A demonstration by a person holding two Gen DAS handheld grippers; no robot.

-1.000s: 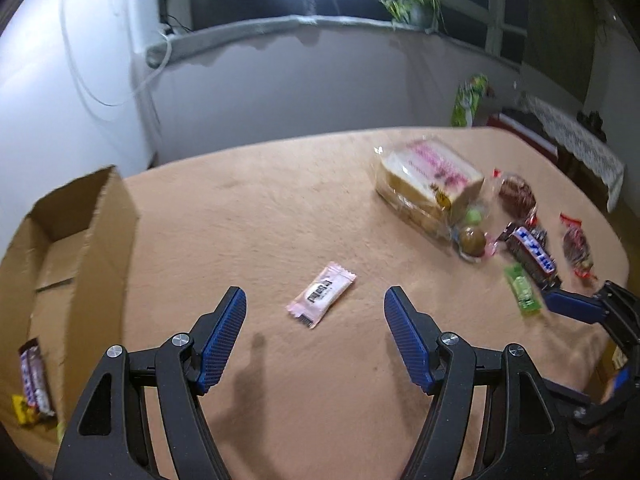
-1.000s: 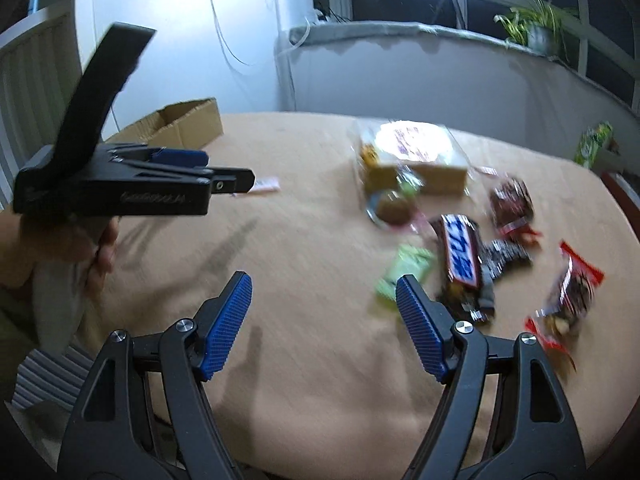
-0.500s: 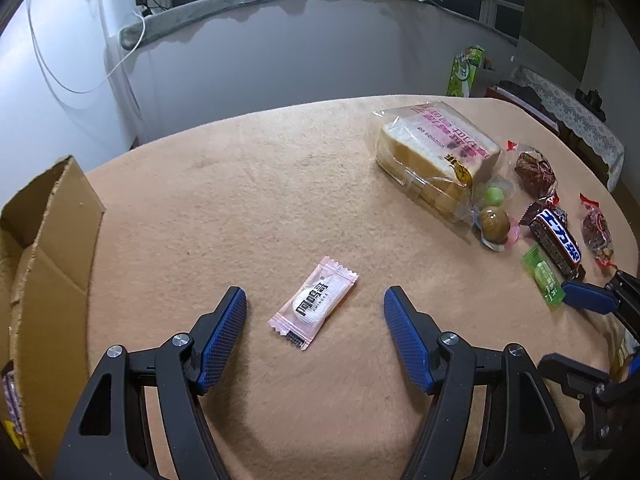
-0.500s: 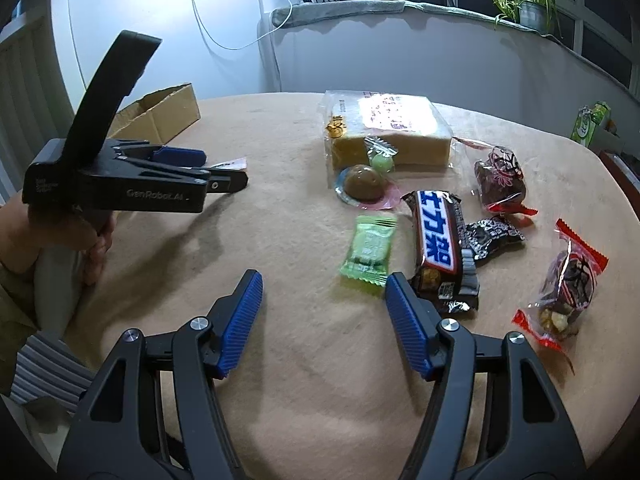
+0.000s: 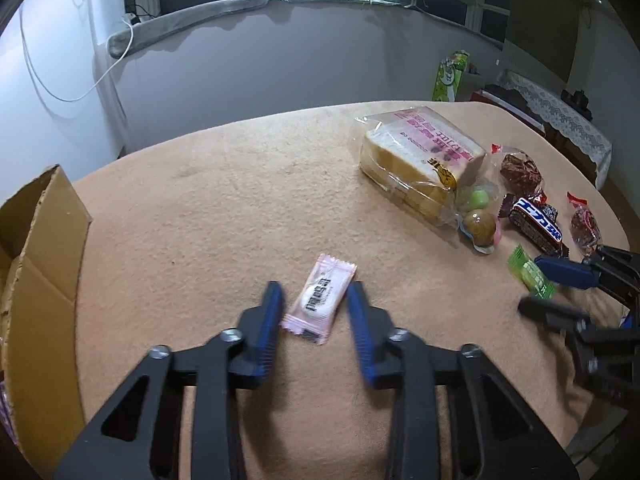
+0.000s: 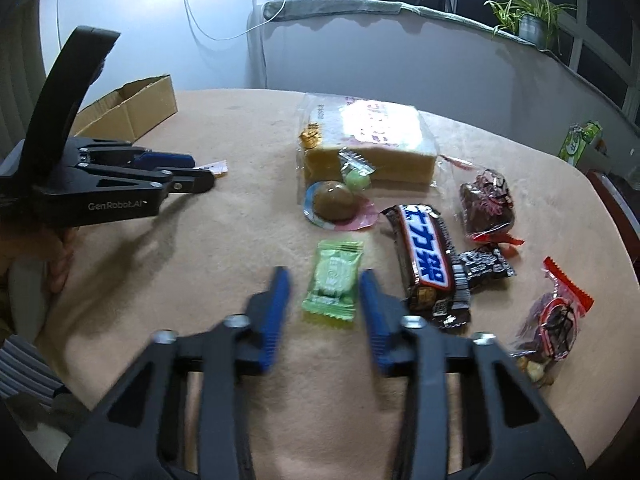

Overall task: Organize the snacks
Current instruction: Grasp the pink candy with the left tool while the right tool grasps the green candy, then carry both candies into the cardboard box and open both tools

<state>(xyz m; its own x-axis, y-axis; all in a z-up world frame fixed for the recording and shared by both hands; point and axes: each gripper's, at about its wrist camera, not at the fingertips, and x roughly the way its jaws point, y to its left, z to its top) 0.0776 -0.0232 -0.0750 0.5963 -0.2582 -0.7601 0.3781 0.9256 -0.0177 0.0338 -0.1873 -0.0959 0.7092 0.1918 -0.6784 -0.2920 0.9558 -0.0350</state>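
A pink candy packet (image 5: 320,298) lies on the tan table (image 5: 224,208). My left gripper (image 5: 316,294) is open, its blue fingers on either side of the packet's near end with small gaps. A green candy packet (image 6: 334,282) lies between the blue fingers of my right gripper (image 6: 326,282), which is open and narrowed, also apart from it. The green packet also shows in the left wrist view (image 5: 530,274). A cardboard box (image 5: 36,280) stands at the left.
A bagged bread loaf (image 6: 368,140), a brown round sweet (image 6: 334,202), a green ball sweet (image 6: 358,178), a Snickers bar (image 6: 426,260), a small dark wrapper (image 6: 486,266) and two red-tied bags (image 6: 486,204) (image 6: 554,320) lie right of the green packet.
Both grippers moved forward and down and narrowed their fingers: the left around the pink packet, the right around the green packet. The packets have not moved.
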